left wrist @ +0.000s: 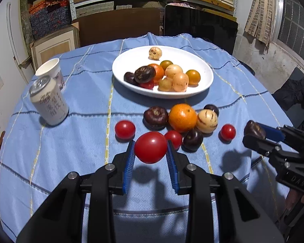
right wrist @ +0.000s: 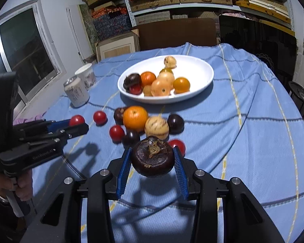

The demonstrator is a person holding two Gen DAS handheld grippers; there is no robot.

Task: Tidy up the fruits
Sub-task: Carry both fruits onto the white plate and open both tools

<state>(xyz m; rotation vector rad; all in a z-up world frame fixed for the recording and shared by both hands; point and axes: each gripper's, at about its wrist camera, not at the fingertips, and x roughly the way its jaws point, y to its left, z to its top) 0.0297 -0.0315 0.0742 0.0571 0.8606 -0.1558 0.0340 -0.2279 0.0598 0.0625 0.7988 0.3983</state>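
My left gripper (left wrist: 151,147) is shut on a red tomato (left wrist: 150,147) and holds it above the blue cloth; it also shows in the right wrist view (right wrist: 79,124). My right gripper (right wrist: 153,158) is shut on a dark purple mangosteen (right wrist: 152,159), lifted off the table; it shows at the right of the left wrist view (left wrist: 253,133). A white plate (left wrist: 204,81) at the table's middle holds several mixed fruits. Before it on the cloth lie an orange (left wrist: 182,117), a striped pale melon (left wrist: 207,120), dark fruits and small tomatoes (left wrist: 124,129).
A drink can (left wrist: 49,103) and a paper cup (left wrist: 50,69) stand at the table's left. Chairs and stacked shelves stand behind the round table with the blue cloth (left wrist: 71,151). A black bin (right wrist: 301,97) is at the far right.
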